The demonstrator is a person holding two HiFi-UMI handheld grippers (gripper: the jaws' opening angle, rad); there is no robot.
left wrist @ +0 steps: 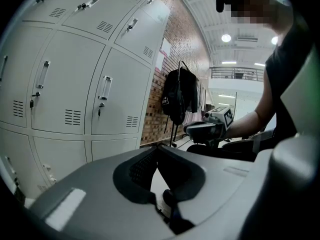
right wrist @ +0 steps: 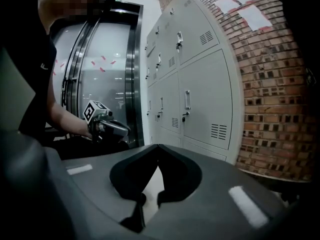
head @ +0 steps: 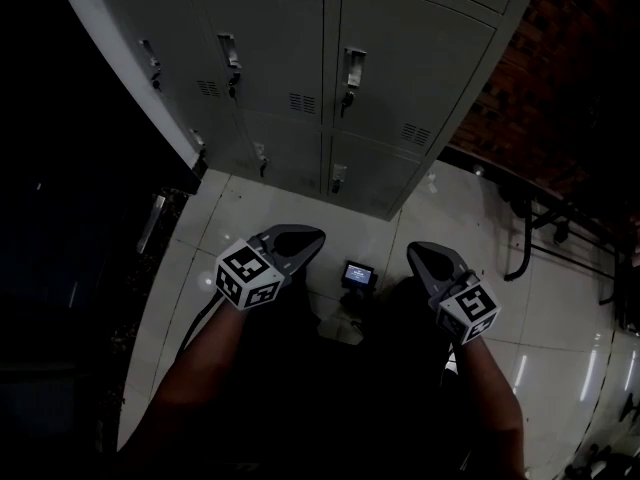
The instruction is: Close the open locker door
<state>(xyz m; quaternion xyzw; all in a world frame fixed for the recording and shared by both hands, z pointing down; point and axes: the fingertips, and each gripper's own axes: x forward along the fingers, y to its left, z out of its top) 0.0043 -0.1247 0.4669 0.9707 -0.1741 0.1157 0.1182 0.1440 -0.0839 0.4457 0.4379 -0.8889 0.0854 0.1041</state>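
Right tongs (head: pixel 412 249) (closed, empty) before lockers (head: pixel 400 58)

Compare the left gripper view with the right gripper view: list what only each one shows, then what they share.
Only the left gripper view: a black bag or jacket hanging against the brick wall beside the lockers, lit ceiling lamps, and the right gripper. Only the right gripper view: a dark-framed glass door, sheets of paper stuck on the brick, and the left gripper. Both: the grey lockers with handles, the brick wall, and that gripper's own jaws shut with nothing between them.
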